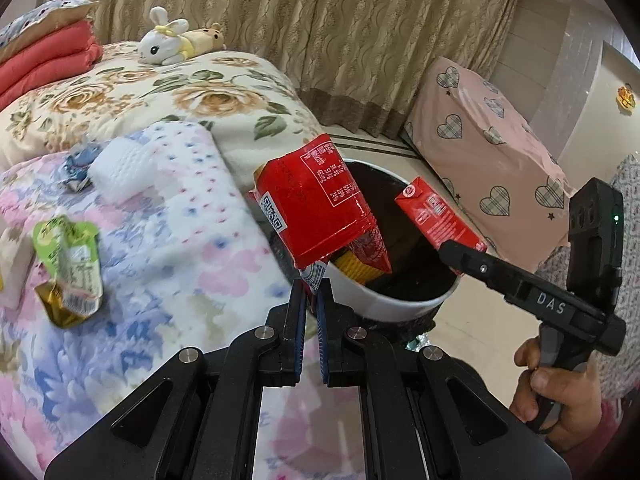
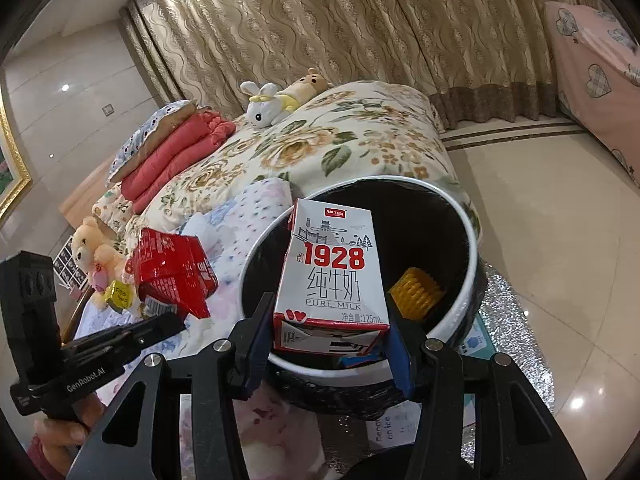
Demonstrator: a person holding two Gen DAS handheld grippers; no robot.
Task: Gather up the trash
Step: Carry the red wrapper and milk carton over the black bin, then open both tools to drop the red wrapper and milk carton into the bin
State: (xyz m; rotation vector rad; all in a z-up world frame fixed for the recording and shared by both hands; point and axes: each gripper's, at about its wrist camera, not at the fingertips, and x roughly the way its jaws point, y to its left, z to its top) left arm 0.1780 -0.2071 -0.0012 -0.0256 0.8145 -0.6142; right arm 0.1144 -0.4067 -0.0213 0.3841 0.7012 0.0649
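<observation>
My left gripper (image 1: 311,295) is shut on the corner of a red snack wrapper (image 1: 316,204) and holds it over the near rim of the white trash bin (image 1: 400,306) with a black liner. My right gripper (image 2: 331,322) is shut on a white and red 1928 milk carton (image 2: 330,276), held over the bin's (image 2: 474,240) open mouth. In the left wrist view the carton (image 1: 438,216) shows red above the bin in the right gripper (image 1: 460,258). A yellow ridged wrapper (image 2: 416,290) lies inside the bin. The red wrapper (image 2: 172,272) and left gripper (image 2: 168,326) show at the left of the right wrist view.
On the flowered bed cover (image 1: 160,248) lie a green pouch (image 1: 68,268), a white tissue pack (image 1: 120,172) and a crumpled blue wrapper (image 1: 78,166). Plush toys (image 1: 176,40) and red folded quilts (image 1: 44,60) sit farther back. A pink heart-print covered box (image 1: 488,160) stands on the tiled floor.
</observation>
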